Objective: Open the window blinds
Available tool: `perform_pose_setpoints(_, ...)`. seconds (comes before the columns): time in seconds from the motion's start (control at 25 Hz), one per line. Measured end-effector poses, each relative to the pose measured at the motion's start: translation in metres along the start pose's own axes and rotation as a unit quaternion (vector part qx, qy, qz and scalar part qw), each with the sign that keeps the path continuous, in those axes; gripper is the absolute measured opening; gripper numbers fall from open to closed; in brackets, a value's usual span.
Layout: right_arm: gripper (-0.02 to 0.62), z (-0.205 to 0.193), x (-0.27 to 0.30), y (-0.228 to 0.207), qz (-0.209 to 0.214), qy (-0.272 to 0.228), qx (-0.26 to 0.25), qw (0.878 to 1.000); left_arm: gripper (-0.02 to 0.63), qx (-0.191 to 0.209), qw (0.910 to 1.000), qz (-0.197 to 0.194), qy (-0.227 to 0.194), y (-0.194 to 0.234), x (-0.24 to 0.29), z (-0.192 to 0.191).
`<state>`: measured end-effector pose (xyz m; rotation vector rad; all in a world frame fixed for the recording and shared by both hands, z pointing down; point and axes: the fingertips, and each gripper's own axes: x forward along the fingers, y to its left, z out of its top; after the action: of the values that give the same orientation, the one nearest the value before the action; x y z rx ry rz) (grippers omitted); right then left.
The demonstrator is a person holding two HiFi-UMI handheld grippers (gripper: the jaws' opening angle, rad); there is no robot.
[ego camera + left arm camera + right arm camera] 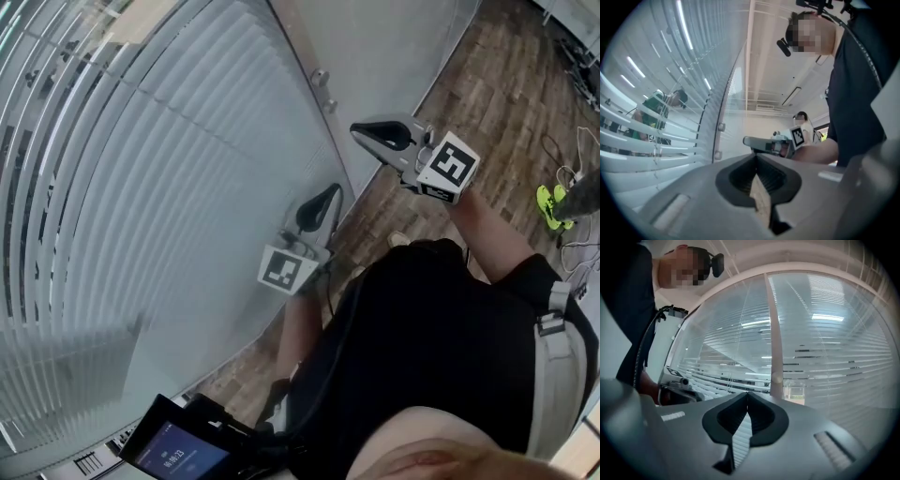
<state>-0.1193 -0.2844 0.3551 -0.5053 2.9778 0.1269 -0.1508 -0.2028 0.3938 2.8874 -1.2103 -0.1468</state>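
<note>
White slatted blinds (141,187) cover the window on the left, behind glass; in the right gripper view the blinds (834,357) fill both panes either side of a pale upright frame post (774,357). My left gripper (333,190) hangs close to the glass below that post (309,84), jaws shut (756,156), with nothing seen between them. My right gripper (356,131) is held higher and to the right, a short way off the glass. Its jaws meet at the tips (748,393) and hold nothing. The left gripper view shows the right gripper (747,140) level beside the post (719,126).
Two small brackets (325,91) sit on the post. Wooden floor (487,75) runs along the window's foot, with cables and a neon-green object (553,202) at the right. A device with a lit screen (173,450) hangs at the bottom. The person's black-shirted body (441,337) fills the lower right.
</note>
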Motion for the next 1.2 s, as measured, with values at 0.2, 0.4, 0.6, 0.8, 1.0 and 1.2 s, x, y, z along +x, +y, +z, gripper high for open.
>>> perform_pose_setpoints(0.2, 0.006, -0.027, -0.044, 0.022, 0.032, 0.016, 0.021, 0.999, 0.003, 0.007, 1.0, 0.001, 0.002, -0.015, 0.022, -0.005)
perform_pose_setpoints(0.4, 0.006, -0.03, -0.06, 0.026, 0.035, 0.005, 0.037, 0.999, 0.003, 0.007, 0.9999, 0.003, 0.009, -0.014, 0.024, -0.004)
perform_pose_setpoints(0.6, 0.006, -0.039, -0.073, 0.02, 0.047, 0.029, 0.034, 0.998, 0.003, 0.0, 0.9998, 0.005, 0.02, -0.01, 0.034, -0.008)
perform_pose_setpoints(0.8, 0.006, -0.041, -0.073, 0.017, 0.054, 0.032, 0.032, 0.998, 0.003, 0.003, 0.9997, 0.009, 0.021, -0.008, 0.04, -0.007)
perform_pose_setpoints(1.0, 0.006, -0.044, -0.071, 0.015, 0.068, 0.027, 0.026, 0.997, 0.003, 0.009, 0.9996, 0.014, 0.021, -0.007, 0.039, -0.012)
perform_pose_setpoints(1.2, 0.006, -0.05, -0.071, 0.011, 0.077, 0.031, 0.017, 0.996, 0.003, 0.014, 0.9995, 0.021, 0.02, -0.006, 0.039, -0.017)
